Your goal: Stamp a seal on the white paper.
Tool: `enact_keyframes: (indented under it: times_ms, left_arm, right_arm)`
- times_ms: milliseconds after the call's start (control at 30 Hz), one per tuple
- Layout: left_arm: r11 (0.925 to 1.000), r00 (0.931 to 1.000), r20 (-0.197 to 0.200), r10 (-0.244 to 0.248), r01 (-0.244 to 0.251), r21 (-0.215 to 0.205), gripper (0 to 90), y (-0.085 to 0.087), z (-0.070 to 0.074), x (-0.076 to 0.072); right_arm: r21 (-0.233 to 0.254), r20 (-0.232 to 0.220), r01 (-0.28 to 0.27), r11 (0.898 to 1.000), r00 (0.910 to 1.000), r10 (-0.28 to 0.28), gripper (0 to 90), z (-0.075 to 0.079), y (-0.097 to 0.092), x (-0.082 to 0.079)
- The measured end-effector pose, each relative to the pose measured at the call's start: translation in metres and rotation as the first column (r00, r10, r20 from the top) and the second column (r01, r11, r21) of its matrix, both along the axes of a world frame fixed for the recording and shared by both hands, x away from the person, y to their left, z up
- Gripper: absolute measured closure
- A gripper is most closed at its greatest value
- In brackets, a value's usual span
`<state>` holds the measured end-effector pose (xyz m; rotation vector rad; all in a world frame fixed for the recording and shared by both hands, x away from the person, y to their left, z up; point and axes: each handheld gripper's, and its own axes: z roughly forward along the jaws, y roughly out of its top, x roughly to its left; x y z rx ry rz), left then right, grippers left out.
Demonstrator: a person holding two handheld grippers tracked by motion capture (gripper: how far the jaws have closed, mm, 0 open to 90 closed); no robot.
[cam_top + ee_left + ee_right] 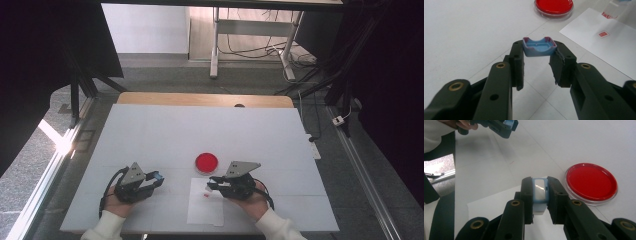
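Holding a small blue cap point(539, 47) at the tips of the left gripper point(539, 53), fingers point(516, 65) closed on its two sides, hollow side facing the camera, pinkish stain along its rim. Hovering just above the desk point(150, 135) at its near left in the high view, left gripper point(150, 184) pointing right, blue cap point(158, 176) showing at its tip.

Gripping a pale blue rectangular piece point(540, 195) in the right gripper point(540, 200), fingers point(555, 197) pressed against both its flanks, a glossy whitish face turned up. Sitting near the front middle of the desk in the high view, right gripper point(214, 183) pointing left over a white paper sheet point(205, 207), well apart from the left one.

Lying flat on the desk just beyond the paper sheet, a round dish point(206, 161) filled with red. Appearing close to the right of the right fingers in the right gripper view, red dish point(591, 182) clear-rimmed. Resting on the paper sheet point(604, 50), a small red-marked square point(603, 34), with a clear container point(612, 11) stained red at its lower end beyond it, too cropped to identify.
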<state>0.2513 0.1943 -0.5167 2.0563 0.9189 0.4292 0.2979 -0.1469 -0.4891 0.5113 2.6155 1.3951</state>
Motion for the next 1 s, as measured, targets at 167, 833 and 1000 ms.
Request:
enact_keyframes:
  times_ms: [167, 833, 1000]
  left_arm:
    - [1.0000, 1.0000, -0.001, -0.001, 0.001, 0.001, 64.3, 0.000, 0.000, 0.000]
    - [1.0000, 1.0000, -0.005, -0.004, 0.004, 0.006, 64.3, -0.003, -0.001, 0.001]
    - [1.0000, 1.0000, -0.005, -0.005, 0.005, 0.006, 64.3, -0.002, -0.001, 0.001]
  right_arm:
    - [0.022, -0.004, 0.016, 1.000, 0.9999, -0.016, 75.2, 0.003, -0.005, 0.002]
    - [0.145, 0.031, 0.099, 0.984, 0.9940, -0.105, 75.2, 0.022, -0.023, 0.009]
    - [0.166, 0.041, 0.111, 0.980, 0.9920, -0.120, 75.2, 0.027, -0.028, 0.010]
